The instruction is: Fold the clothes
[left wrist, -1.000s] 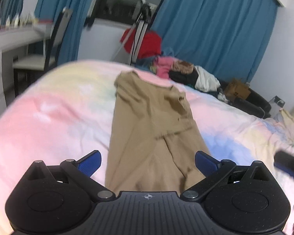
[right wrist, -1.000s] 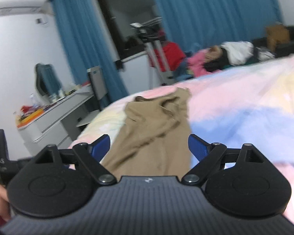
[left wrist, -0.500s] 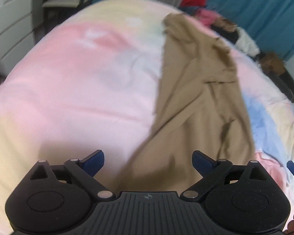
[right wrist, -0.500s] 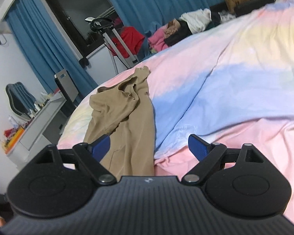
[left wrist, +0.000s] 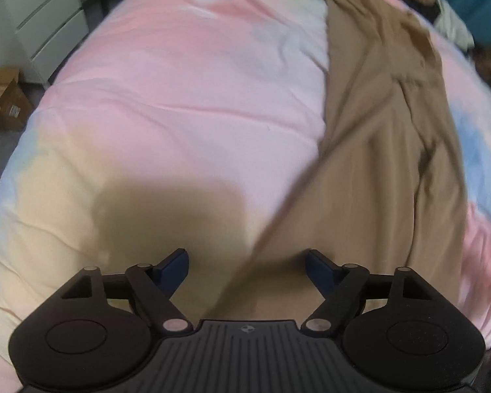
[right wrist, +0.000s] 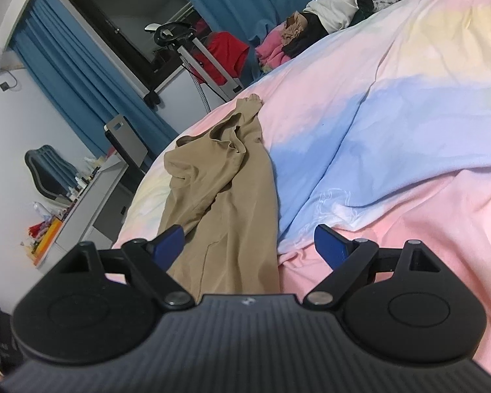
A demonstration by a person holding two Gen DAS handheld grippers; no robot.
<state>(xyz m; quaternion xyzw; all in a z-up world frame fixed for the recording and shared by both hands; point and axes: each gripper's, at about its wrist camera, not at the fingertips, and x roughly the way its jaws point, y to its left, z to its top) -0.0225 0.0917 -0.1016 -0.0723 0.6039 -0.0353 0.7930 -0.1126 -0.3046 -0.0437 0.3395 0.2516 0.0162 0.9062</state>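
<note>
Your left gripper [left wrist: 247, 263] hovers low over the near end of a tan garment [left wrist: 376, 150], jaws spread wide and holding nothing. The garment lies as a long narrow strip on the pastel bedspread [left wrist: 180, 82], rumpled at its far end. Your right gripper [right wrist: 248, 242] is likewise wide open and empty, over the garment's near right edge. Take matching corners and keep the cloth taut. No containers hold clothing; a cardboard box [left wrist: 3, 98] sits on the floor at left, contents unclear.
</note>
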